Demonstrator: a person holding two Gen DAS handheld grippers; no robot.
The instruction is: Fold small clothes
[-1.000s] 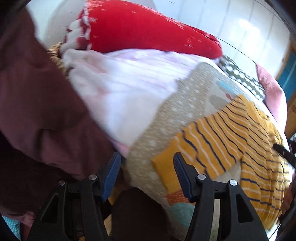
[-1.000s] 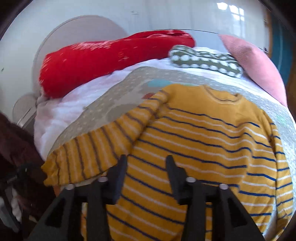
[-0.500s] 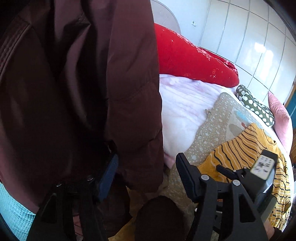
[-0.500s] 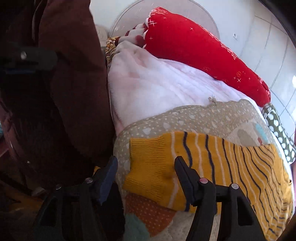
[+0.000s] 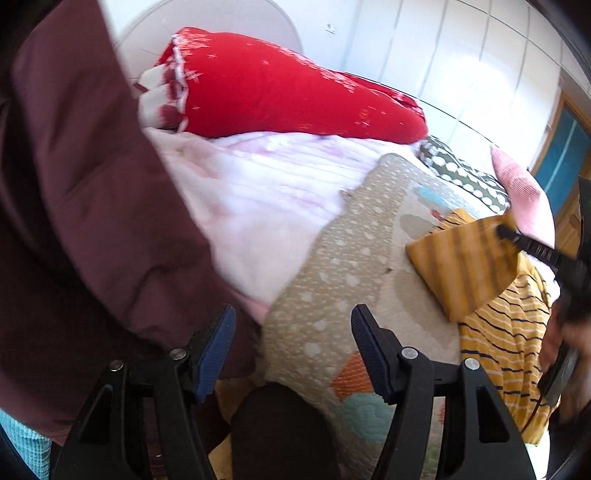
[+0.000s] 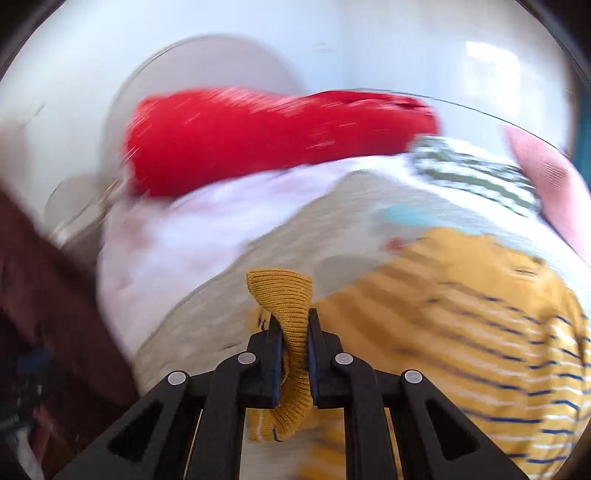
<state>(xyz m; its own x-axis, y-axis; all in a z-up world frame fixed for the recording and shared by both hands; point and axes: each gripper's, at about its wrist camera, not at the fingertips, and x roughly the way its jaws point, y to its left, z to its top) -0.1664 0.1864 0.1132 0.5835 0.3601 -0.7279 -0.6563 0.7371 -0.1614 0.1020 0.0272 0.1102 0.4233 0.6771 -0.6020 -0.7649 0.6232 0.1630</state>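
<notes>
Bedding underneath is a patterned quilt (image 5: 332, 280) carrying the striped yellow sweater (image 6: 480, 332). We find the right gripper (image 6: 291, 350) just closed, pinching its sleeve cuff (image 6: 284, 291); left gripper (image 5: 291, 332) spread, empty. We judge folding barely begun; body remains unfolded.

— What lies at the head of the bed?
— A long red cushion (image 5: 280, 92) with small white marks, set against a pale rounded headboard (image 5: 207, 22).
— And below it?
— A fluffy pink-white blanket (image 5: 266, 199), then a beige quilt (image 5: 332, 280) dotted white, with teal and orange patches near its front edge.
— Anything on the far side?
— A green pillow with white dots (image 5: 461, 173) and, just beside it, a pink ribbed pillow (image 5: 524, 195).
— On the left?
— A dark maroon garment (image 5: 74, 206) fills that side. White panelled doors (image 5: 461, 62) stand behind the bed.
</notes>
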